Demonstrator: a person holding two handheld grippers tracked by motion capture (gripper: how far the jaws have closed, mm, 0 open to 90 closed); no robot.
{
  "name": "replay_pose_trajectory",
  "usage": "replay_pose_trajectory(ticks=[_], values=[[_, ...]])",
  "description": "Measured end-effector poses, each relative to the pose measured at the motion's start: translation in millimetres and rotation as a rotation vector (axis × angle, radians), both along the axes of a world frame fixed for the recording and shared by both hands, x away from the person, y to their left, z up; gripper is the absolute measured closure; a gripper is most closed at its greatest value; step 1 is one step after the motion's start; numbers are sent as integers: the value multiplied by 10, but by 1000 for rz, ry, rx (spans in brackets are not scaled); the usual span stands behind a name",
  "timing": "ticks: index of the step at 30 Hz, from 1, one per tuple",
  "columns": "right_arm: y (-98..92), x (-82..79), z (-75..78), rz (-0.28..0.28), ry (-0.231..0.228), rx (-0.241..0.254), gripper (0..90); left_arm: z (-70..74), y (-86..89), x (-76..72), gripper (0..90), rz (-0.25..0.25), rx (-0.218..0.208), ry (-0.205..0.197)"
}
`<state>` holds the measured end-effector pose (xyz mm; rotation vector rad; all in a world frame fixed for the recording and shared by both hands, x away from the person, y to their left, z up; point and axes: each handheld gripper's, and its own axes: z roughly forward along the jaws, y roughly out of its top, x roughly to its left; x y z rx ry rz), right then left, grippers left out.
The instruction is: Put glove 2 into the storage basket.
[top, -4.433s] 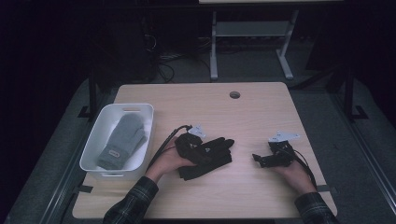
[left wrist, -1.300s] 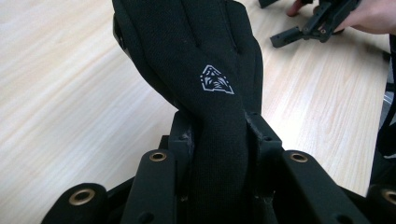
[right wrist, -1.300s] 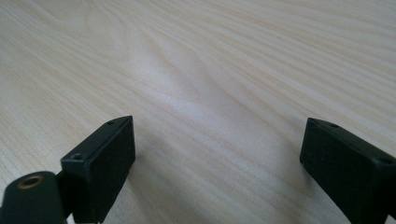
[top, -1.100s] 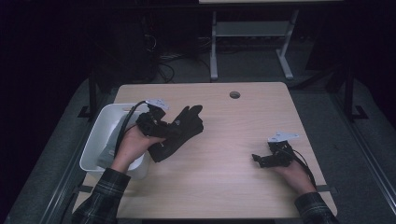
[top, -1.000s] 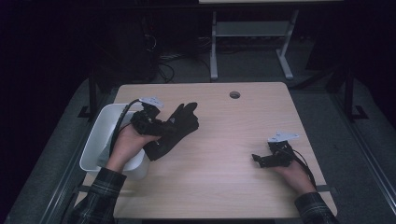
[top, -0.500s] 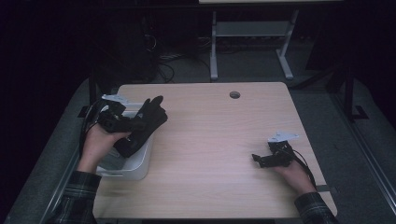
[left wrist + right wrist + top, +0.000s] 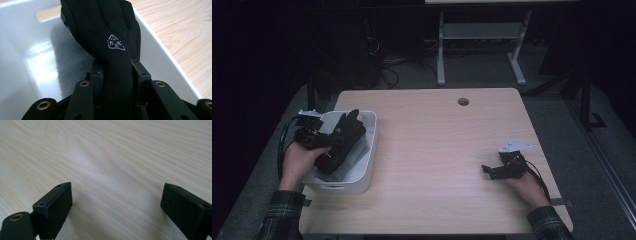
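Note:
A black glove [image 7: 341,141] with a small white logo [image 7: 115,43] hangs over the white bin [image 7: 368,159] at the table's left edge. My left gripper [image 7: 323,146] is shut on the glove's cuff, its jaws pinching the fabric [image 7: 117,82] from both sides, and the glove's fingers point away over the bin's inside. At the right side of the table my right gripper [image 7: 488,171] rests low over the wood. Its two black jaws stand wide apart in the right gripper view [image 7: 116,202], with only bare tabletop between them.
The white bin's wall [image 7: 160,62] runs beside the light wooden table [image 7: 442,150]. Something grey lies in the bin's bottom [image 7: 357,157]. A round cable hole [image 7: 463,101] sits near the table's far edge. A metal stand [image 7: 477,45] is on the dark floor behind.
My left hand has carried the glove leftward from the table's left-middle to over the white bin and a little lower. The right hand and gripper have stayed put.

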<state>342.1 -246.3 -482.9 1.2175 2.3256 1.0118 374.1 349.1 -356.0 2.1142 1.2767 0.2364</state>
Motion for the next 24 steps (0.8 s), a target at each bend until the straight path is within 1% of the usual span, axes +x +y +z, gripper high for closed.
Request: replay_pose_trajectory(ticks=[2, 4, 7, 9, 11, 12, 13, 15, 18, 20, 24], values=[[1, -1, 1, -1, 1, 1, 101, -65, 34, 15, 669, 18, 14, 15], [1, 0, 0, -1, 1, 1, 101, -117, 53, 25, 663, 34, 18, 24], [0, 0, 1, -1, 0, 0, 101, -173, 70, 36, 639, 36, 19, 29], [0, 0, 1, 0, 1, 0, 101, -192, 71, 39, 595, 43, 36, 24], [1, 0, 1, -1, 1, 1, 101, -206, 67, 41, 537, 47, 51, 13], [1, 0, 0, -1, 1, 1, 101, -212, 67, 43, 504, 53, 64, 1], [1, 0, 1, -1, 0, 1, 100, -213, 68, 44, 453, 56, 75, -5], [1, 0, 1, -1, 1, 1, 101, -211, 71, 45, 373, 68, 83, -19], [1, 0, 0, -1, 0, 1, 100, -178, 83, 33, 273, 85, 95, -55], [1, 0, 0, -1, 1, 1, 101, -134, 95, 17, 241, 97, 81, -79], [1, -1, 0, -2, 1, 1, 101, -38, 64, 1, 206, 94, 63, -106]])
